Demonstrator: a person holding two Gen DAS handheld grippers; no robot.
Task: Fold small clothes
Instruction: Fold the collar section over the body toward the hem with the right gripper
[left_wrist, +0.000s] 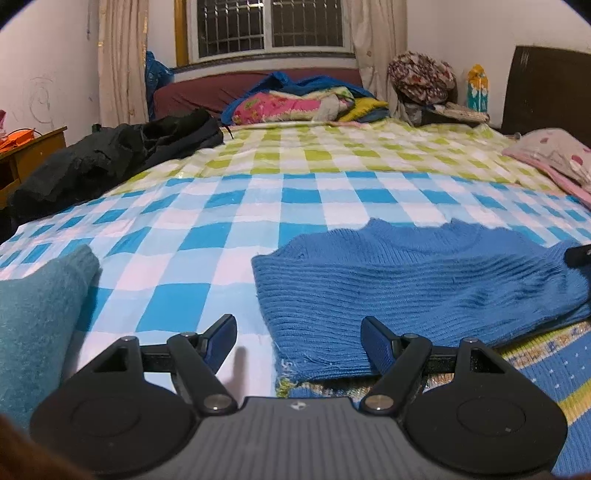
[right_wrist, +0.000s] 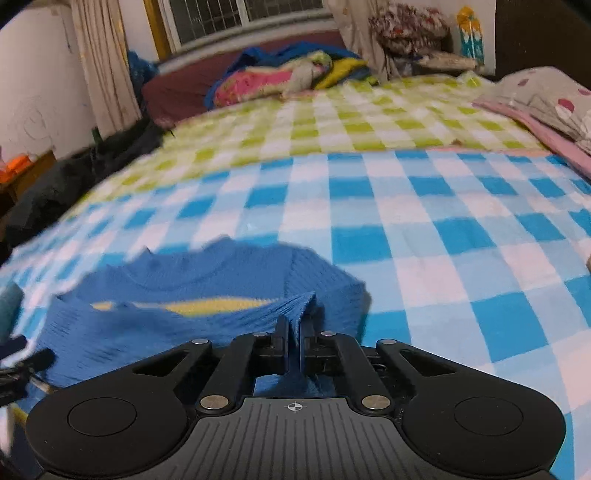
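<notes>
A small blue ribbed knit sweater (left_wrist: 424, 280) lies on the checked bedsheet, partly folded over itself; a yellow and blue patterned part shows under its near edge. My left gripper (left_wrist: 299, 343) is open, low over the sweater's near left corner, its right finger resting on the knit. In the right wrist view the sweater (right_wrist: 184, 306) has a yellow stripe showing. My right gripper (right_wrist: 293, 332) is shut on a pinched fold of the sweater's right edge, lifted slightly. The right gripper's tip shows at the far right of the left wrist view (left_wrist: 580, 254).
A teal folded garment (left_wrist: 37, 317) lies at the near left. Black clothing (left_wrist: 110, 158) is heaped on the bed's left side. A pile of colourful bedding (left_wrist: 295, 99) lies at the far end and a pink pillow (left_wrist: 554, 155) at the right.
</notes>
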